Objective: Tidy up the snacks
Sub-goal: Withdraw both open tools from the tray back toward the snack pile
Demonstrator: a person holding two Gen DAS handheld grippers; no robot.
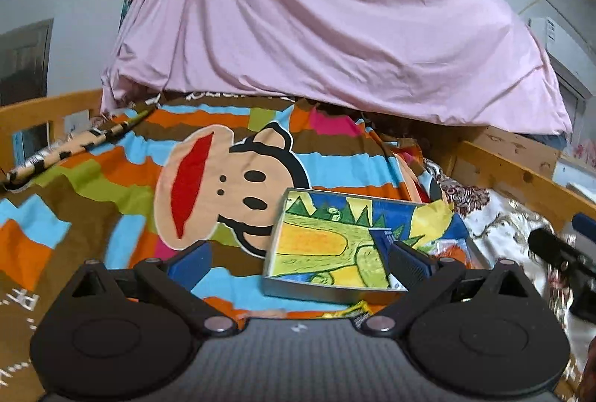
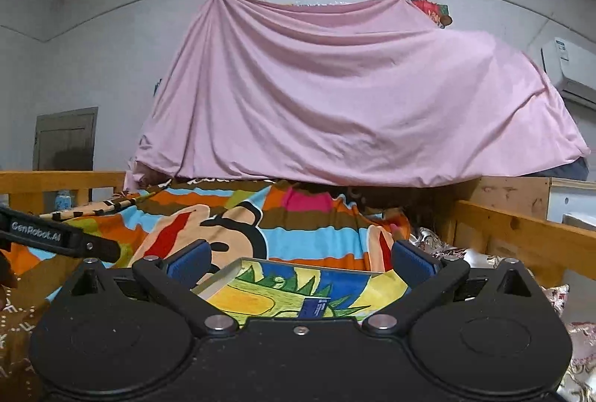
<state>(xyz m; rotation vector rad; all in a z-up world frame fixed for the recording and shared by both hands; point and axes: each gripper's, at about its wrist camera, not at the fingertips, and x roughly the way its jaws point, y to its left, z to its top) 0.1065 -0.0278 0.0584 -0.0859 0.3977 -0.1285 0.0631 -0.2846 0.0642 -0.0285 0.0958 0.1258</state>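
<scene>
On the bed's monkey-print blanket (image 1: 111, 186), the shallow dinosaur-print box (image 1: 335, 245) lies ahead-right of the released left tool (image 1: 298, 260), directly before the released, empty right tool (image 2: 298, 260).

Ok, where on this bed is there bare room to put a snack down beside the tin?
Free: the wide stretch of monkey blanket left of the dinosaur tin, up to the pink sheet. Also the tin's yellow-green floor, far from the blue packet. Crowded: the tin's right corner, where that packet and an orange wrapper lie, and the narrow floral strip by the wooden rail.
</scene>
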